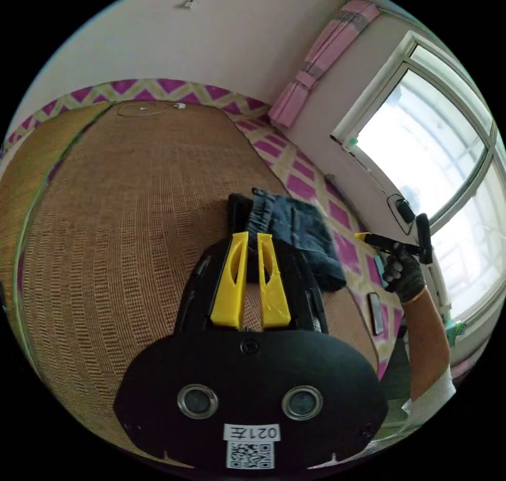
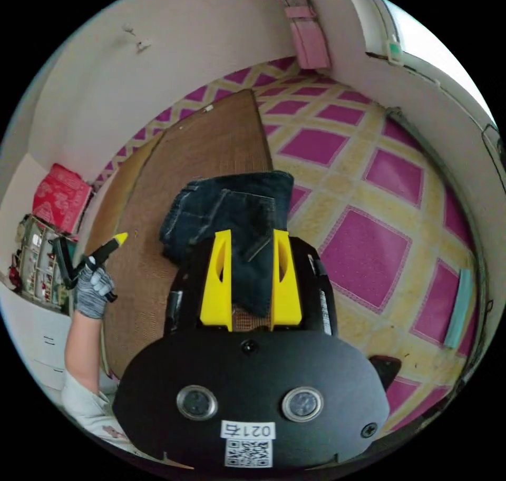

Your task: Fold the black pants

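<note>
A: What's the biggest thing here?

B: The woven mat (image 1: 132, 212), brown, spread over a pink-and-cream checked sheet (image 2: 369, 249). Everything else sits relative to that mat.

A: And the black pants?

B: The black pants (image 1: 295, 228) lie in a folded bundle on the mat, right at its edge beside the checked sheet; in the right gripper view the black pants (image 2: 232, 212) show the same spot.

A: The grippers?

B: The left gripper (image 1: 252, 238) hangs above the mat just short of the bundle, its yellow jaws close together with a thin gap, gripping nothing. The right gripper (image 2: 252, 238) hangs over the bundle's near side, jaws set apart, cloth visible between them but not pinched. A gloved hand (image 1: 403, 275) holds the right gripper off the mat's edge.
</note>
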A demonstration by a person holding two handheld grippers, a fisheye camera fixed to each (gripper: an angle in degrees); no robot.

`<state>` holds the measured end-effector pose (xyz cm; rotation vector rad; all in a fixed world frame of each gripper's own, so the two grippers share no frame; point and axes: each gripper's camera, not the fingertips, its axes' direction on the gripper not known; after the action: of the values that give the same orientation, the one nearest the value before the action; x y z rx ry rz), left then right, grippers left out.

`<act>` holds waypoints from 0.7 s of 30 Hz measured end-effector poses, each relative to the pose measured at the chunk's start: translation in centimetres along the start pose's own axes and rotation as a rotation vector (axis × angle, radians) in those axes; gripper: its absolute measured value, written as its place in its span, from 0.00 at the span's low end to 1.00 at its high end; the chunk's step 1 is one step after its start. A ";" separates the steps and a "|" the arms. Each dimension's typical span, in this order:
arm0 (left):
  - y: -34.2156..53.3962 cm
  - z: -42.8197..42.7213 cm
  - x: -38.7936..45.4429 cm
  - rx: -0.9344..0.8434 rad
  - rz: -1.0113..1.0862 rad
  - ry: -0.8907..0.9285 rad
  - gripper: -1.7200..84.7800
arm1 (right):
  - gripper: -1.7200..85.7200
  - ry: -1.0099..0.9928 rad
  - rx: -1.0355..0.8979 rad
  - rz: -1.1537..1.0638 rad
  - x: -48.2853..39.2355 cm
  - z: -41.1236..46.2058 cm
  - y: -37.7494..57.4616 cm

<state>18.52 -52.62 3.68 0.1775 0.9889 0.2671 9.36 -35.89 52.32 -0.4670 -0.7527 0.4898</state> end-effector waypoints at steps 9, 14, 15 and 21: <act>16.2 -9.6 2.3 0.053 0.238 -0.468 0.01 | 0.15 -0.165 0.042 -0.460 -18.5 0.7 11.2; 28.3 -19.5 2.1 0.060 0.163 -0.667 0.02 | 0.14 -0.307 0.103 -0.809 -34.6 2.8 19.1; 29.7 -20.7 1.9 0.064 0.131 -0.677 0.01 | 0.13 -0.318 0.090 -0.873 -39.2 4.2 20.8; 42.0 -30.8 -0.7 0.066 -0.157 -0.647 0.01 | 0.14 -0.364 0.005 -1.163 -63.0 10.2 27.5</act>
<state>-13.73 -11.99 -1.10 0.2261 0.3656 0.0230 -44.66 -47.95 10.29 0.1203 -1.2224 -0.5316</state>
